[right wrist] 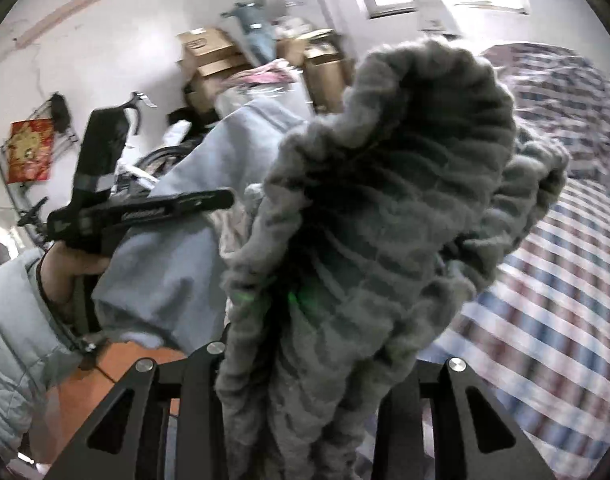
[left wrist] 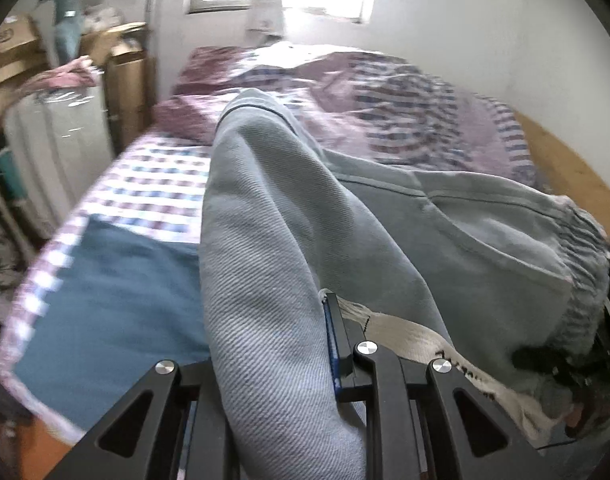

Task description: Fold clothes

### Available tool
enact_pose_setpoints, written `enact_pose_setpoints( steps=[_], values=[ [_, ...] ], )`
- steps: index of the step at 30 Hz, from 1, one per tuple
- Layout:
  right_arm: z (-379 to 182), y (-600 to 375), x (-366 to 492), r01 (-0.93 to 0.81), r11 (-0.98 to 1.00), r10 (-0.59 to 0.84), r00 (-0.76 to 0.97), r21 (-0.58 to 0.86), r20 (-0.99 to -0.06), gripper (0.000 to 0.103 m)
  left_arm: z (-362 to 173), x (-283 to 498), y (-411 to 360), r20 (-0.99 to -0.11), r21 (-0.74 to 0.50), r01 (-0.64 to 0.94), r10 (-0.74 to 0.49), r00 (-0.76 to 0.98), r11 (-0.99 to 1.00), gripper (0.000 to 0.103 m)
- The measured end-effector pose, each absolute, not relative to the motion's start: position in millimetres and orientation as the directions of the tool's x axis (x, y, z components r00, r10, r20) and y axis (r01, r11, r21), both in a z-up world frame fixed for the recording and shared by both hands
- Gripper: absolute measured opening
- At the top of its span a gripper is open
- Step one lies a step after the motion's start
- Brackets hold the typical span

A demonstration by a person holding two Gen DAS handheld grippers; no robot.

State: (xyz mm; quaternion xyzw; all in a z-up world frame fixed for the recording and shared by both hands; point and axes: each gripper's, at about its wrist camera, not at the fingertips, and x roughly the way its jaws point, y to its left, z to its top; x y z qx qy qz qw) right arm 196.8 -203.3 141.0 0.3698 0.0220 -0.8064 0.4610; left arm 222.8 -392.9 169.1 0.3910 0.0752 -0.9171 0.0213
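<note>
Nearest the left wrist lens, a thick fold of the pale grey-blue sweatpants (left wrist: 273,264) ran between the left gripper (left wrist: 289,364) fingers, pinched there, with a cream drawstring (left wrist: 417,340) trailing off to the right of the right finger. Ahead of that gripper the leg stretched out over the bed (left wrist: 153,184) — checked pink-and-blue cover, a blue cloth (left wrist: 117,300) to the left of the jaws.

In the right wrist view, the gathered elastic waistband (right wrist: 385,208) bunched up directly before the right gripper (right wrist: 301,364), clamped between its fingers and lifted clear of the bed. To its left, a person's hand (right wrist: 71,268) in a pale puffy sleeve (right wrist: 17,320) held the other gripper's black handle — cardboard boxes (right wrist: 209,56) stood against the wall beyond.
</note>
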Motion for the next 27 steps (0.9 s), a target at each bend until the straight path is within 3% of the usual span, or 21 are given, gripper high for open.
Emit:
enact_pose_setpoints(
  steps=[5,12,20,23,27],
  values=[
    [126.6,-278.2,190.5,0.766,-0.532,-0.752,-0.231,0.361,-0.618,0.037,173.5,212.9,-454.9,-0.763,-0.028,0.159,-0.081,-0.641,-0.987,0.020],
    [81.9,-342.4,175.8,0.702,-0.543,-0.753,-0.164,0.461,-0.637,0.037,157.0,181.5,-510.6,-0.825,0.031,0.186,-0.130,-0.549,-0.982,0.020],
    [37.3,-364.7,159.8,0.694,-0.583,-0.717,-0.194,0.423,-0.670,0.039,136.3,180.7,-577.3,-0.800,0.012,0.295,-0.187,-0.570,-0.955,0.014],
    [22.4,-368.0,146.4,0.675,-0.594,-0.697,-0.161,0.437,-0.698,0.042,118.5,185.7,-594.1,-0.817,0.014,0.317,-0.194,-0.543,-0.948,0.023],
    [19.0,-345.9,140.0,0.629,-0.609,-0.689,-0.119,0.482,-0.715,0.050,119.9,209.8,-610.8,-0.803,0.000,0.357,-0.212,-0.556,-0.934,0.049]
  ],
)
